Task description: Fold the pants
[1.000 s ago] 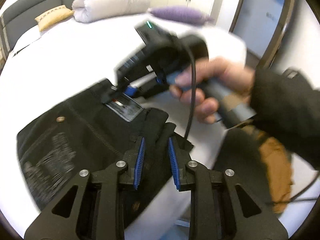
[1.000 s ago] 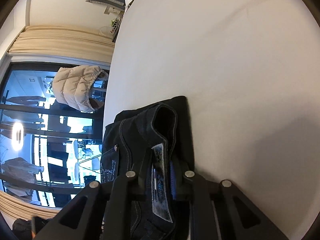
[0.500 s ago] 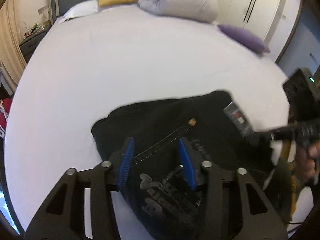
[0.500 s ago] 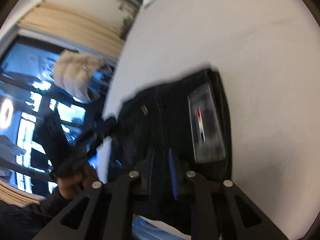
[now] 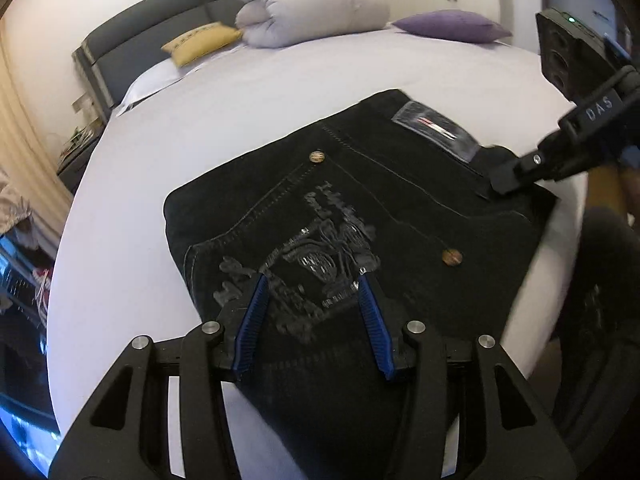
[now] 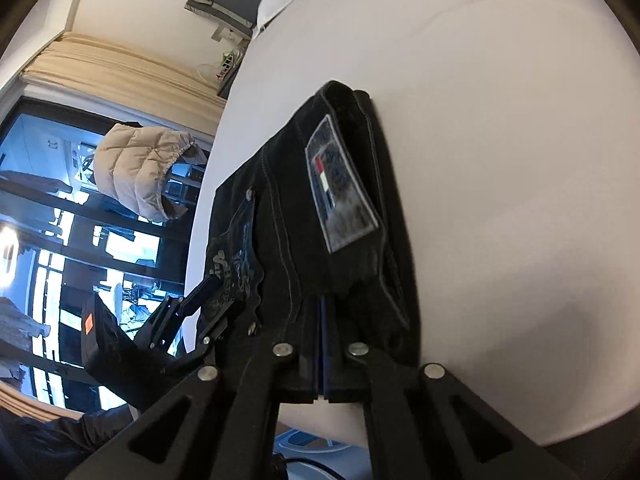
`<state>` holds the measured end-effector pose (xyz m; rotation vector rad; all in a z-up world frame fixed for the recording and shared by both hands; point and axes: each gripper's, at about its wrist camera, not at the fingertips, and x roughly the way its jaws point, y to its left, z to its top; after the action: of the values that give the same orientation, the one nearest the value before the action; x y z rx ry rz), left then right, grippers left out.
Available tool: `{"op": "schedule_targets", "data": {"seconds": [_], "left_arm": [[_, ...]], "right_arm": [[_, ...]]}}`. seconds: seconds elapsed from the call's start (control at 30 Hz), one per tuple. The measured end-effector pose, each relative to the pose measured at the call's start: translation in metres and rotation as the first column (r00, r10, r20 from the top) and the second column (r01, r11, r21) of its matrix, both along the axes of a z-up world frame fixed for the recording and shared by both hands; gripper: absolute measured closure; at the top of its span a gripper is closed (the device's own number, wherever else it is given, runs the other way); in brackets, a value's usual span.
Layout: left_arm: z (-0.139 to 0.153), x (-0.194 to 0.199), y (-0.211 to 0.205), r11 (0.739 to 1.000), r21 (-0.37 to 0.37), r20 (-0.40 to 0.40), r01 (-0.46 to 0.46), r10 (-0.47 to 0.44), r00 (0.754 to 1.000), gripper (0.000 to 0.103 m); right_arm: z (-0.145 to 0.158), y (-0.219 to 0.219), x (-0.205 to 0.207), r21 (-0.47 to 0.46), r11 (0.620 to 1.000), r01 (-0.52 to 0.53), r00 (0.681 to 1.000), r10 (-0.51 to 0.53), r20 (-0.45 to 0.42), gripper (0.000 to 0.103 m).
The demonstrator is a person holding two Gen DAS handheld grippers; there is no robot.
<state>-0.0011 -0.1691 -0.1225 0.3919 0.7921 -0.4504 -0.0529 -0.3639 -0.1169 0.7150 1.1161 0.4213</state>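
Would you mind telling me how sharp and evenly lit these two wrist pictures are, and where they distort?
Left wrist view: strong fisheye bend at the white bed's edge; folded black denim pants fairly sharp, embroidery near the lens soft. Right wrist view: bright window blown out beside darker pants, grey waistband patch slightly smeared, corners vignetted black.

A white bed (image 5: 248, 120) carries folded black pants (image 5: 400, 216), a duvet (image 5: 308, 4) and pillows (image 5: 200, 42).

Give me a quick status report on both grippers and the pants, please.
Left gripper opening, pads astride the folded black pants, not pressing. Right gripper shut at the waistband edge by the label. Nothing in the way on the bed.
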Motion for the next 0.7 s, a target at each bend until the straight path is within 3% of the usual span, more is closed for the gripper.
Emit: {"op": "schedule_targets", "data": {"seconds": [0.03, 0.07, 0.1, 0.13, 0.17, 0.2, 0.27, 0.37, 0.43, 0.5, 0.63, 0.7], "left_arm": [[0.004, -0.002, 0.004, 1.0, -0.011, -0.004, 0.007, -0.007, 1.0, 0.057], [0.011, -0.007, 0.01, 0.999, -0.036, -0.012, 0.012, -0.012, 1.0, 0.056], [0.02, -0.013, 0.023, 0.997, -0.077, -0.024, 0.013, -0.015, 1.0, 0.044], [0.029, -0.015, 0.036, 0.992, -0.125, -0.029, 0.004, -0.008, 1.0, 0.023], [0.04, -0.019, 0.048, 0.987, -0.161, -0.018, -0.021, 0.018, 1.0, 0.014], [0.047, -0.016, 0.064, 0.977, -0.203, -0.008, -0.06, 0.06, 0.998, 0.004], [0.054, 0.004, 0.081, 0.957, -0.265, -0.05, -0.114, 0.104, 0.993, 0.003], [0.043, 0.042, 0.102, 0.913, -0.349, -0.239, -0.21, 0.13, 0.962, 0.003], [0.031, 0.061, 0.108, 0.892, -0.362, -0.327, -0.272, 0.152, 0.933, 0.004], [0.022, 0.07, 0.103, 0.887, -0.376, -0.39, -0.268, 0.111, 0.914, 0.004], [-0.007, 0.093, 0.096, 0.853, -0.407, -0.542, -0.328, 0.064, 0.838, 0.005], [-0.015, 0.099, 0.091, 0.855, -0.403, -0.553, -0.326, 0.056, 0.831, 0.005]], "right_arm": [[0.006, -0.002, -0.002, 0.001, 1.0, 0.003, 1.0, -0.003, 0.017, 0.096], [0.015, -0.006, -0.004, 0.011, 1.0, 0.014, 0.999, -0.014, 0.038, 0.081], [0.024, -0.014, -0.004, 0.007, 0.999, 0.047, 0.997, -0.047, 0.062, 0.068], [0.028, -0.021, -0.005, 0.001, 0.997, 0.076, 0.994, -0.076, 0.082, 0.04], [0.032, -0.028, -0.003, -0.008, 0.995, 0.1, 0.99, -0.099, 0.102, 0.032], [0.035, -0.033, 0.003, -0.014, 0.995, 0.103, 0.989, -0.101, 0.106, 0.032], [0.03, -0.04, 0.021, -0.003, 0.996, 0.087, 0.994, -0.087, 0.062, 0.032], [0.007, -0.044, 0.052, 0.014, 0.999, 0.043, 0.998, -0.042, -0.039, 0.034], [-0.01, -0.043, 0.07, 0.027, 0.999, 0.023, 0.994, -0.02, -0.104, 0.034], [-0.02, -0.04, 0.078, 0.04, 0.999, 0.02, 0.992, -0.014, -0.128, 0.037], [-0.031, -0.034, 0.094, 0.101, 0.995, 0.007, 0.991, 0.007, -0.137, 0.043], [-0.034, -0.027, 0.098, 0.11, 0.994, -0.004, 0.99, 0.019, -0.138, 0.044]]}}
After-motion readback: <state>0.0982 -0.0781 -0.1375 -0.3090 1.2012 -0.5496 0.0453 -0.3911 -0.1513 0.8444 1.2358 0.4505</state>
